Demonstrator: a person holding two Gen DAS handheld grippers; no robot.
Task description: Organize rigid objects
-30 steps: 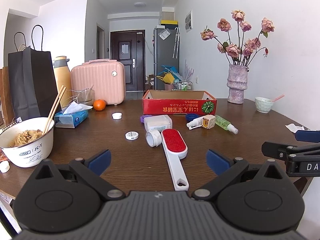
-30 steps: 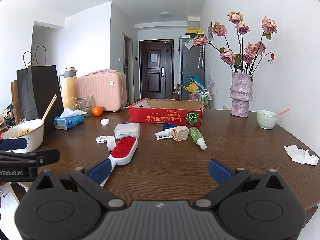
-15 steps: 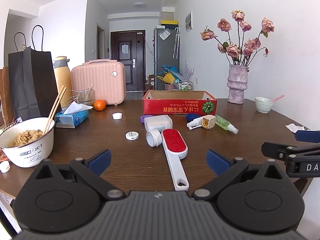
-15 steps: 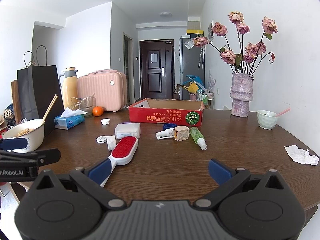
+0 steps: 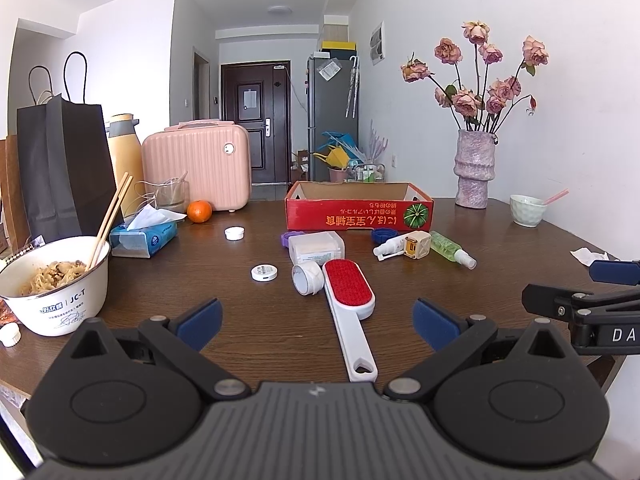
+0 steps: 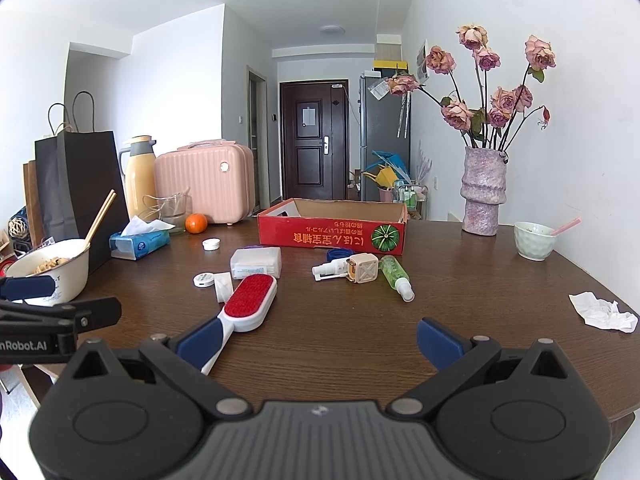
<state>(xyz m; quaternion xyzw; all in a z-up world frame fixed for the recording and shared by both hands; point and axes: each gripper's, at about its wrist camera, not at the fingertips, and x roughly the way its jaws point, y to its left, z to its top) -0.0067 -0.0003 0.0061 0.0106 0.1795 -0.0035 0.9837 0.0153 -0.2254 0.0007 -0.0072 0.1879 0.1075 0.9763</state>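
A red-and-white lint brush lies mid-table, handle toward me; it also shows in the right wrist view. Beside it lie a white tape roll, a white box, a round white disc, a white spray bottle, a beige cube and a green spray bottle. An open red cardboard box stands behind them. My left gripper is open and empty above the brush handle. My right gripper is open and empty near the front edge.
A noodle bowl with chopsticks, a tissue pack, an orange, a pink case, a flask and a black bag stand at the left. A vase of roses, a small bowl and crumpled paper are at the right.
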